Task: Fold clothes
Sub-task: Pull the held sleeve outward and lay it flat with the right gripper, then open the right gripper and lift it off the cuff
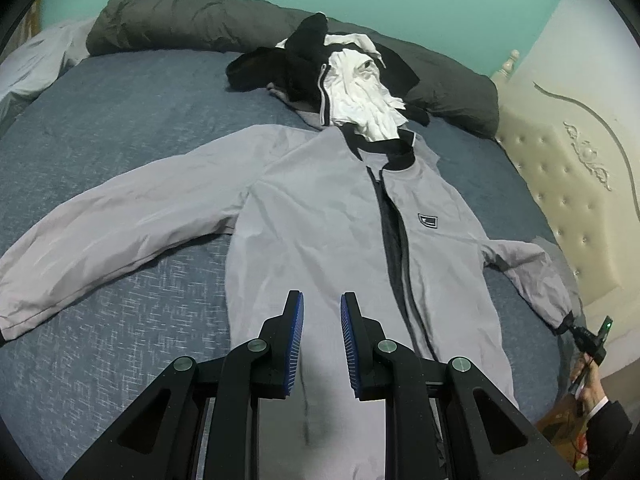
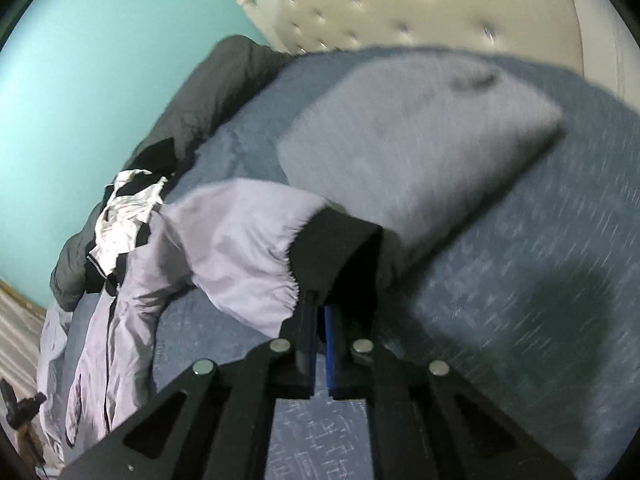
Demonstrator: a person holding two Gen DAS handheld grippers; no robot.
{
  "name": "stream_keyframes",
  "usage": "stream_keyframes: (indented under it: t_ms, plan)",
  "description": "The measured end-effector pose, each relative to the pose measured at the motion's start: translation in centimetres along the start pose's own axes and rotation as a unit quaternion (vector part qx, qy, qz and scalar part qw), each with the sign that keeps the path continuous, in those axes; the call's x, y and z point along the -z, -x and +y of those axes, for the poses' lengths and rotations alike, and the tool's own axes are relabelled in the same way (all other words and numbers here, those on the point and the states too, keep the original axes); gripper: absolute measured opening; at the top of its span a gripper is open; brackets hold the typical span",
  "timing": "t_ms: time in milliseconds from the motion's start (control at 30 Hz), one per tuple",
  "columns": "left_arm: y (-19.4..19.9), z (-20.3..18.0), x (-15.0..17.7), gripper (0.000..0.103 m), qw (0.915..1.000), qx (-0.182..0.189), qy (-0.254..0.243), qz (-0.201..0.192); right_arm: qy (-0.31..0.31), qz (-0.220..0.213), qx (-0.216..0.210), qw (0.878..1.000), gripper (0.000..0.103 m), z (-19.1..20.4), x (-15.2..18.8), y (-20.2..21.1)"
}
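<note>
A light grey zip jacket [image 1: 320, 216] with a black collar lies front up on the blue bedspread [image 1: 120, 128], both sleeves spread out. My left gripper [image 1: 322, 312] hovers over the jacket's lower front, its blue pads apart with nothing between them. At the right edge of the left wrist view, my right gripper [image 1: 571, 326] grips the end of the jacket's sleeve. In the right wrist view, the right gripper [image 2: 322, 304] is shut on the black cuff [image 2: 340, 248], which covers its fingertips. The grey sleeve [image 2: 240, 236] arches up from the cuff toward the jacket body [image 2: 120, 320].
A heap of black and white clothes [image 1: 352, 80] lies just beyond the collar. A dark rolled duvet [image 1: 180, 20] runs along the far side. A grey pillow [image 2: 420, 140] lies by the cream tufted headboard [image 1: 568, 184]. A hand [image 1: 592, 388] holds the right gripper.
</note>
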State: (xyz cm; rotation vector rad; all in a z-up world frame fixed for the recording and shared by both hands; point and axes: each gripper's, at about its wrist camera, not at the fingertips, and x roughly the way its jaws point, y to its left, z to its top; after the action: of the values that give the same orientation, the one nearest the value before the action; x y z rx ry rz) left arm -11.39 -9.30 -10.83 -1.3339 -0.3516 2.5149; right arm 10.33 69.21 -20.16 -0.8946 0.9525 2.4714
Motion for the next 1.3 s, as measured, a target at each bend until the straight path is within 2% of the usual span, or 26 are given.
stream_keyframes:
  t_ms: [267,367,533,633,800,1000,1033,1100,1200,1267,1300]
  plan:
    - [0.5,-1.0,-0.2,0.021,0.9998,0.016,-0.005,-0.007,-0.004,0.004,0.024,1.0,0.003,-1.1,-3.5,4.6]
    - [0.6,-1.1,-0.2,0.021,0.9998,0.017,-0.007,-0.007,-0.005,0.024,0.034,0.999,0.003,-1.5,-3.9,5.1]
    - [0.6,-0.9,-0.3,0.021,0.9998,0.017,-0.003,-0.008,-0.003,0.097,0.076,0.992,0.003,-2.5,-1.6,2.1]
    - [0.1,-0.9,-0.2,0.021,0.9998,0.017,-0.005,-0.002,-0.015,0.113,0.094,0.989,0.005,-3.6,-0.2,0.7]
    - [-0.8,-0.8,-0.1,0.021,0.9998,0.016,-0.007,0.006,0.016,0.105,0.135,0.985,0.008,-2.8,-0.4,0.8]
    - [-2.3,-0.6,0.3,0.021,0.9996,0.023,-0.003,0.014,0.056,0.089,0.205,0.973,0.009,-1.1,-2.3,2.5]
    - [-2.6,-0.7,0.3,0.021,0.9996,0.024,-0.003,0.015,0.055,0.079,0.205,0.974,0.009,-0.9,-2.6,2.9]
    - [-3.2,-0.9,0.6,0.021,0.9995,0.025,-0.005,0.019,0.06,0.058,0.18,0.98,0.009,0.1,-3.2,3.6]
    - [-4.1,-1.1,0.8,0.021,0.9994,0.025,-0.007,0.023,0.078,0.056,0.136,0.986,0.014,2.5,-3.6,2.5]
    - [-4.7,-1.3,0.9,0.021,0.9993,0.024,-0.009,0.026,0.089,0.065,0.112,0.988,0.029,4.2,-3.8,0.9]
    - [-5.0,-1.4,1.0,0.021,0.9993,0.024,-0.01,0.027,0.095,0.071,0.099,0.988,0.032,5.3,-3.7,0.0]
